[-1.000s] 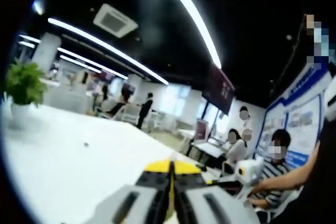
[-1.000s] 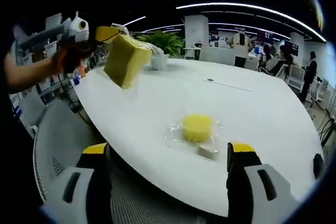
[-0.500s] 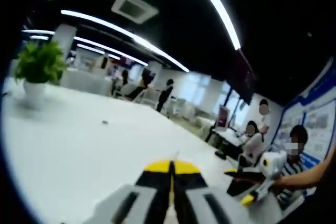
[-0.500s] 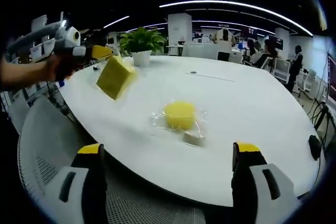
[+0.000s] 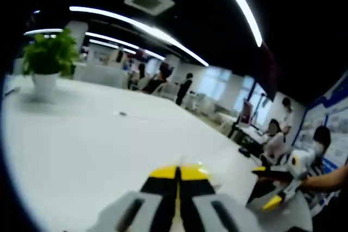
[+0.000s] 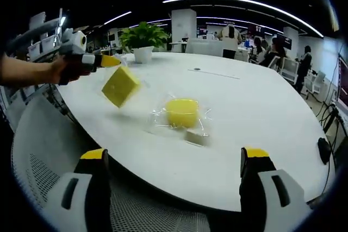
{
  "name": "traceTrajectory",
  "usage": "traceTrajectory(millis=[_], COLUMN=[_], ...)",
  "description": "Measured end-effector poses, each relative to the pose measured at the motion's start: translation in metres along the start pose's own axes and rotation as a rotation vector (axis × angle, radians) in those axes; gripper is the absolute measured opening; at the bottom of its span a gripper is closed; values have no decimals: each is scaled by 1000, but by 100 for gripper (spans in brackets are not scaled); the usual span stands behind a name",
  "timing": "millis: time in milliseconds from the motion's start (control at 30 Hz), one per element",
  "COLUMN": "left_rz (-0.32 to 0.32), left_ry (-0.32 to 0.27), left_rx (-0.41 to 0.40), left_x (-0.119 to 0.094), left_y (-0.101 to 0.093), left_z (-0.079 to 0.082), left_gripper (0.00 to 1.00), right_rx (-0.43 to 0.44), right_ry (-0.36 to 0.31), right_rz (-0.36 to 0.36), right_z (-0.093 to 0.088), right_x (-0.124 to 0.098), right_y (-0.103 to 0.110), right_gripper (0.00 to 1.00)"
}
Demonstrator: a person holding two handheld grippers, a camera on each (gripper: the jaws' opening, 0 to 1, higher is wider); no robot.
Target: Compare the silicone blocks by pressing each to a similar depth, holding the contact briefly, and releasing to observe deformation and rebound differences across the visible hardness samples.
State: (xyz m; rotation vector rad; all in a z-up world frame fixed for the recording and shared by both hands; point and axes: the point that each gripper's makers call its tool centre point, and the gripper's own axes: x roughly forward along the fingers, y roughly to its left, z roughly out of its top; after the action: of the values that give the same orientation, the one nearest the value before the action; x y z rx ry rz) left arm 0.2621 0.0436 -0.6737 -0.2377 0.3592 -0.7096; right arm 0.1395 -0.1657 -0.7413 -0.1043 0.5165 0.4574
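Observation:
A yellow silicone block (image 6: 120, 86) in a clear bag hangs just above the white table (image 6: 261, 118), tilted. My left gripper (image 6: 111, 61) is shut on the bag's top edge; in the left gripper view its jaws (image 5: 178, 175) are closed together. A second yellow block (image 6: 182, 112) lies on the table in crumpled clear plastic, with a small pale block (image 6: 194, 137) beside it. My right gripper (image 6: 175, 158) is open, back from the table's near edge, with nothing between its jaws; it also appears as the right gripper (image 5: 283, 183) in the left gripper view.
A potted plant (image 6: 142, 37) stands at the far side of the table, seen as the plant (image 5: 49, 58) in the left gripper view. A mesh chair (image 6: 49, 172) sits under my right gripper. A black object (image 6: 324, 149) lies by the table's right edge. People sit in the background.
My left gripper has carried the bagged yellow block lower, closer to the tabletop and farther from the right camera. The right gripper stays open.

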Motion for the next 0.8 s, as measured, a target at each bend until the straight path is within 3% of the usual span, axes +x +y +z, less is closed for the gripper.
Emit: traceTrajectory(millis=[133,233,367,600,800], left_rz=[52,132,199,255,275], left_ry=[19,79,113,130,129], left_rx=[46,137,181,82,72], left_x=[6,9,12,19,21], left_y=[16,39,59,83,96], left_z=[-3,-15,-27,-42,-46], left_gripper=[0,0,0,0,0], right_rx=[-7,-7,-7,0,7], right_ry=[7,15,23,34,42], right_rz=[-7,-9,-10,-12,-12], right_z=[-1,-3,-5,-7,-8], right_x=[1,1,2,2,2], right_y=[-1,-2,-3,-4,-4], right_gripper=[95,95,95,95,95])
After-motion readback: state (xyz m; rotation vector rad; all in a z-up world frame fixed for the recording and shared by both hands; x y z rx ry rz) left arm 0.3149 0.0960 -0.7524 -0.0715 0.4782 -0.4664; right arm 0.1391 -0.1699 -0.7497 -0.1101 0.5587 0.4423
